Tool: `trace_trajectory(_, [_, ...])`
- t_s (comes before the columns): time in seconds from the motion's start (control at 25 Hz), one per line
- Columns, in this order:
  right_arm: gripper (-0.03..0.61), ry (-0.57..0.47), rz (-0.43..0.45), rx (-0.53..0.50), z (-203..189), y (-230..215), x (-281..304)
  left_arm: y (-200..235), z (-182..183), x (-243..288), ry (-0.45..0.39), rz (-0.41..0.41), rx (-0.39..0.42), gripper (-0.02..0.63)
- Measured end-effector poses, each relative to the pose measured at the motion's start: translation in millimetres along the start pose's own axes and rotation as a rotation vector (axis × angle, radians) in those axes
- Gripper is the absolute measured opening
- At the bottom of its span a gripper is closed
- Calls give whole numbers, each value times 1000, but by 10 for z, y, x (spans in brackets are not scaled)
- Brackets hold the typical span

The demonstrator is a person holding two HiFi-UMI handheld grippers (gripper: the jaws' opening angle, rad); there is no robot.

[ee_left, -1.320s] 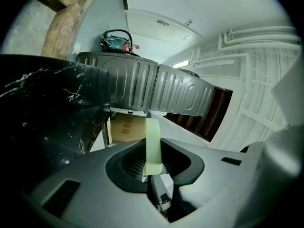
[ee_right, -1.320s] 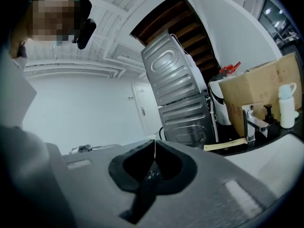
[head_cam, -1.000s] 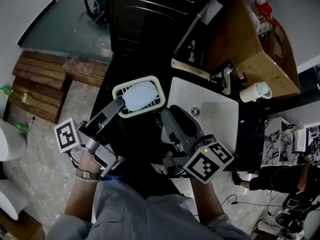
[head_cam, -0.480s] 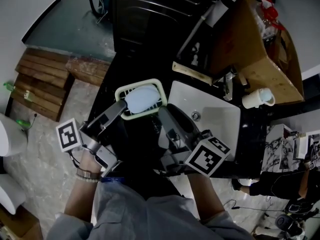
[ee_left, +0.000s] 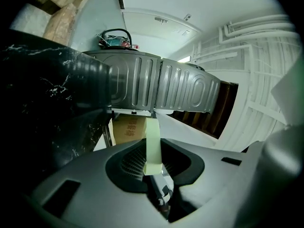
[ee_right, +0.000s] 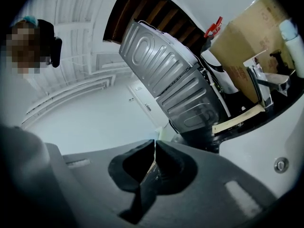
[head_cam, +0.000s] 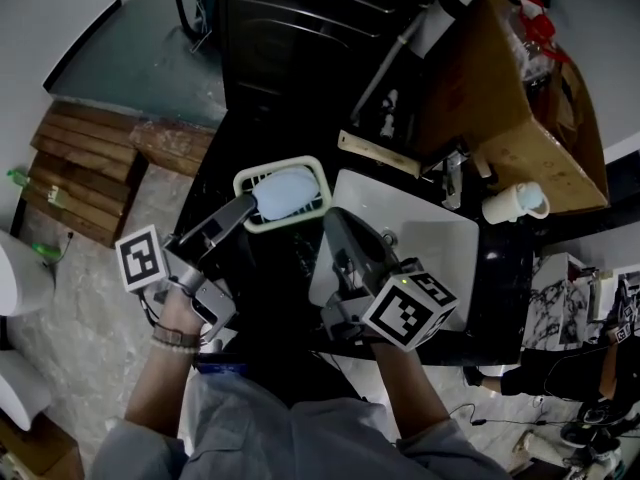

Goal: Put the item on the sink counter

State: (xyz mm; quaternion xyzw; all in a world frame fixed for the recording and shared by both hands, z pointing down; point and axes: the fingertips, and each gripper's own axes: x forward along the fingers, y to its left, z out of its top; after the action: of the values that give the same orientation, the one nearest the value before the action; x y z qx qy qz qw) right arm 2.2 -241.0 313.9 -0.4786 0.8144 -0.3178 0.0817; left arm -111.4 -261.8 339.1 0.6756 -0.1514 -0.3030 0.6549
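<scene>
The fingers (ee_left: pixel 124 161) of the left gripper (ee_left: pixel 153 169) are clamped on the pale rim of the soap dish (ee_left: pixel 153 144), which stands edge-on between the pads in the left gripper view. The fingers (ee_right: pixel 173 161) of the right gripper (ee_right: pixel 154 148) have just been closing and now meet pad to pad with nothing between them.

In the head view the left gripper (head_cam: pixel 248 206) reaches forward from the person's left hand (head_cam: pixel 178 313) and holds the soap dish (head_cam: pixel 324 190) by its near left edge. A bluish-white bar of soap (head_cam: pixel 283 190) lies in the dish. The dish hangs over the black surface (head_cam: pixel 275 278), just left of the far left corner of the white sink basin (head_cam: pixel 435 243). Whether it rests on the surface or is held above it cannot be told.

The right gripper (head_cam: pixel 333 218) lies over the basin's near left edge, just beside the dish and apart from it.

Beyond the basin stand a faucet (head_cam: pixel 455 173) and a white cup (head_cam: pixel 512 200). Behind them lies a cardboard box (head_cam: pixel 510 98), with a dark washing machine (head_cam: pixel 300 28) to its left.
</scene>
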Motion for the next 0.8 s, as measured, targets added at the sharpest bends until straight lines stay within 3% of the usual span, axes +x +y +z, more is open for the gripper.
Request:
trace_trajectory(0.28, [6, 9, 0, 53, 62, -231, 119, 108, 86, 201, -3, 7, 4, 87])
trace_trajectory(0.48, [119, 30, 41, 149, 65, -348, 216, 148, 159, 288, -14, -6, -1, 87])
trace_trajectory(0.8, [116, 53, 43, 202, -17, -529, 348, 325, 224, 382, -8, 27, 4, 86])
